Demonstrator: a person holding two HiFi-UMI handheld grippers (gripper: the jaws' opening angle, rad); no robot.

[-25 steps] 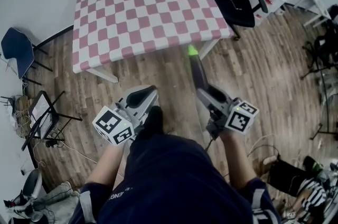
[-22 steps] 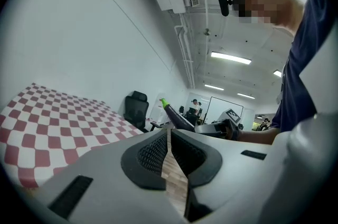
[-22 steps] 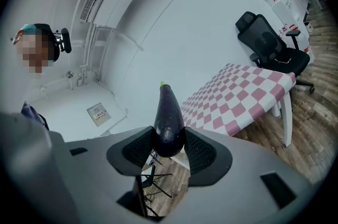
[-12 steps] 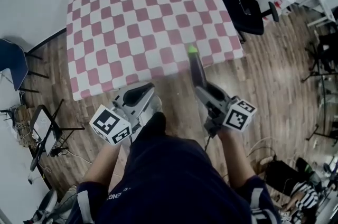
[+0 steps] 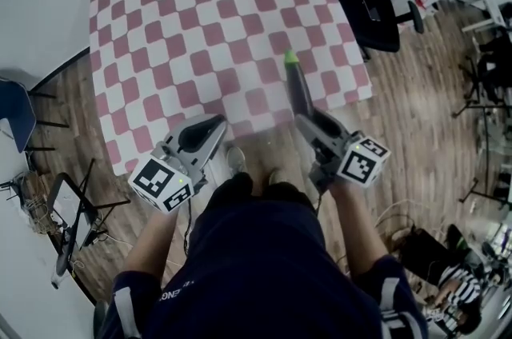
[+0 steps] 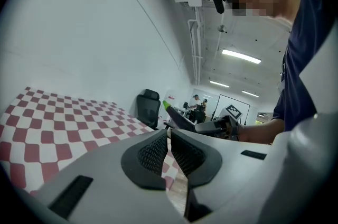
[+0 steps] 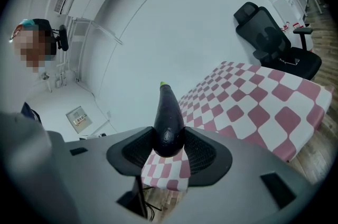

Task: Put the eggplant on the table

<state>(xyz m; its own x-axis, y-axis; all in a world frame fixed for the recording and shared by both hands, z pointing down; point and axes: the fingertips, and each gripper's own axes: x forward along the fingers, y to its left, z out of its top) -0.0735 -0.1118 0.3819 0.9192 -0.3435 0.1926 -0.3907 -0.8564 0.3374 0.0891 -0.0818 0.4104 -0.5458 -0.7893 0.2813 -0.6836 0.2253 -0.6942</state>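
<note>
Dark purple eggplant (image 5: pixel 298 85) not yet down on pink-checked surface (image 5: pixel 184 25)
Right tool (image 7: pixel 168 145) clamps it above the surface's near edge; left tool (image 6: pixel 169 151) closed, empty.

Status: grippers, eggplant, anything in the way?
Right gripper shut on eggplant. Left gripper shut, empty. Eggplant not yet on table. Nothing in the way.

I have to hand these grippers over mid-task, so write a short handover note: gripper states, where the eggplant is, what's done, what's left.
Right gripper: shut on the eggplant, clamping its thick end, green tip pointing ahead.
Left gripper: shut, empty.
Eggplant hangs in the air over the near edge of the checkered table.
Done: eggplant gripped and at the table.
Left: lower it onto the cloth, open the right jaws, pull back.
</note>
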